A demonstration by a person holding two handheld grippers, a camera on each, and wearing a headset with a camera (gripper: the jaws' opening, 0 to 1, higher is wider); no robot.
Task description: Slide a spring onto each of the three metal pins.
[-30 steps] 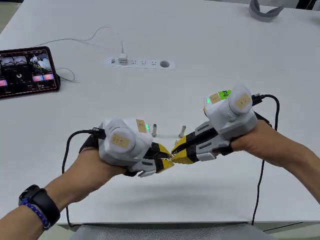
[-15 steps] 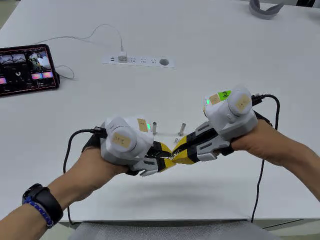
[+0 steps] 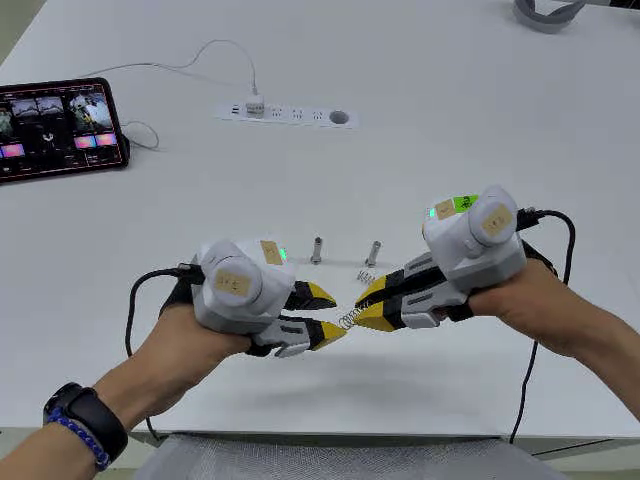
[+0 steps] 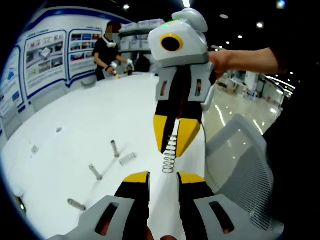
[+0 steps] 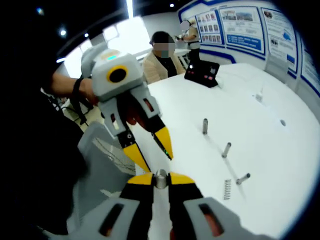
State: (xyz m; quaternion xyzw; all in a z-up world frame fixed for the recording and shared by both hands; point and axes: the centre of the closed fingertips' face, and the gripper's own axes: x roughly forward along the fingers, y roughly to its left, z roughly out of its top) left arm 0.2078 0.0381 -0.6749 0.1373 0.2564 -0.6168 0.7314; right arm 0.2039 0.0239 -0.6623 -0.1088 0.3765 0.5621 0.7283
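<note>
Above the table's [image 3: 450, 120] near edge: right claw [image 3: 365, 305] pinched shut on a spring [image 3: 350, 318]; left claw [image 3: 335, 312] spread, empty, jaws flanking the spring's free end. Risk — a crooked grab buckles it or flicks it loose. Left gripper view shows its coils side-on; right gripper view sees it end-on, pins [image 5: 204, 126] upright beyond.

Tablet [image 3: 60, 128], power strip [image 3: 295, 115], white table [image 3: 450, 130]

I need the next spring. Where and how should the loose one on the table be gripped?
Probably across its middle coils, from above: the loose spring lies flat on the table, sides exposed, and a mid grip leaves both ends free.
</note>
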